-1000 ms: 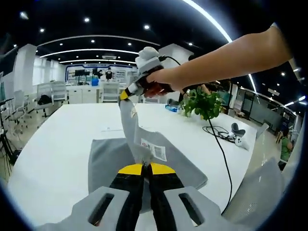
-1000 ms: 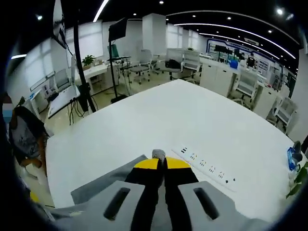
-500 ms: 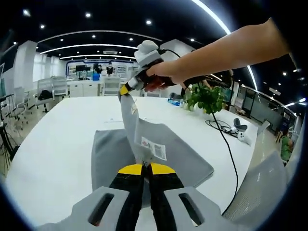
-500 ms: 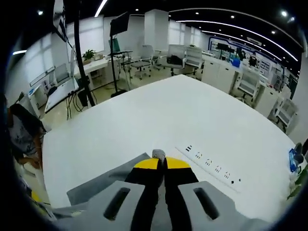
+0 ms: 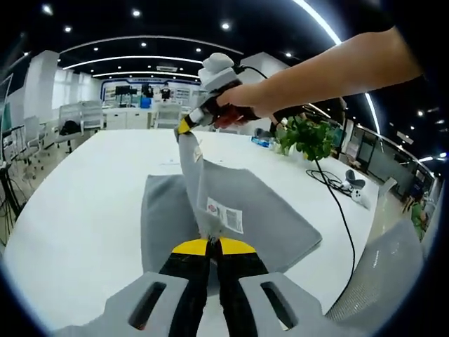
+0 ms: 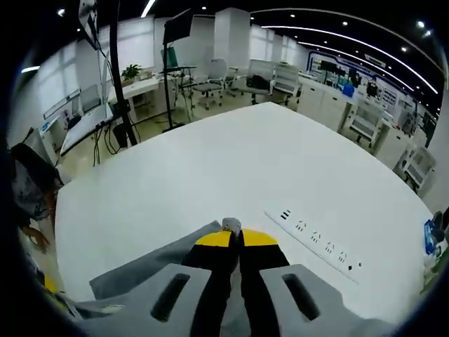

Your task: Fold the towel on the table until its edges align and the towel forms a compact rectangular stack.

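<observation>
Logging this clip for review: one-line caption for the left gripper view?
Both grippers, left and right, pinch the grey cloth towel, stretching one edge above the white table.

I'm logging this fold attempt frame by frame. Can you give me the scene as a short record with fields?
towel: grey towel, partly flat on the white table, one edge lifted
left tool: shut on towel edge near its label
right tool: shut on towel, held up by a hand
other: potted plant; power strip
fold state: unfinished
</observation>
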The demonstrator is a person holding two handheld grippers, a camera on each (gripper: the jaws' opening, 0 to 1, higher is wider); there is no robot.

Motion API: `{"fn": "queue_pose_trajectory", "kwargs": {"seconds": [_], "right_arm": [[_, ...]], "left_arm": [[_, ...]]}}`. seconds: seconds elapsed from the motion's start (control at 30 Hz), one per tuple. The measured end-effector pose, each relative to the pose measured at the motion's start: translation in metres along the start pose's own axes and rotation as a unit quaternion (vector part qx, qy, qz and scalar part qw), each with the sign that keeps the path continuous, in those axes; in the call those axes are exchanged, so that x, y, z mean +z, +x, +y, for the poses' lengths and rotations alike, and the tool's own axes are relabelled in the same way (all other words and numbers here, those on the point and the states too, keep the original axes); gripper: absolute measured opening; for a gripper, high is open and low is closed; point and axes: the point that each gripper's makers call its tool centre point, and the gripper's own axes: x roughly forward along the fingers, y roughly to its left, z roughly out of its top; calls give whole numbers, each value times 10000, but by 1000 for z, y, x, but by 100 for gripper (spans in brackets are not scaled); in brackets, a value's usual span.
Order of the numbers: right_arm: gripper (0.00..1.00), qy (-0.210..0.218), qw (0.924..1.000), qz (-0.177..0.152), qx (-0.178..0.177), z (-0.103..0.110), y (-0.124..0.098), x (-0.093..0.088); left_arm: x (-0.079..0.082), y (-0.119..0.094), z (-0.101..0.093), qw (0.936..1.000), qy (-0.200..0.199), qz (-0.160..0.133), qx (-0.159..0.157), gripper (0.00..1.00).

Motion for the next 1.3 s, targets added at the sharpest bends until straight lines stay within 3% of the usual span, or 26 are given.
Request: {"fn": "queue_pose_trajectory", "kwargs": {"seconds": [0.77, 1.0, 1.13, 1.3], "right_arm": [[1, -189, 9997, 166, 26, 16, 41, -16], [1, -197, 9996, 223, -4, 22, 55, -23], [1, -213, 9995, 247, -19, 25, 61, -27], [1, -144, 9995, 258, -90, 26, 64, -28]], "left_arm": [[-35, 11, 20, 9993, -112, 333, 128, 4], [-57, 12, 30, 9982, -153, 525, 230, 4], [-60, 11, 32, 9980, -213, 552, 233, 5], [-67, 8, 33, 9975, 22, 670, 223, 5]]}}
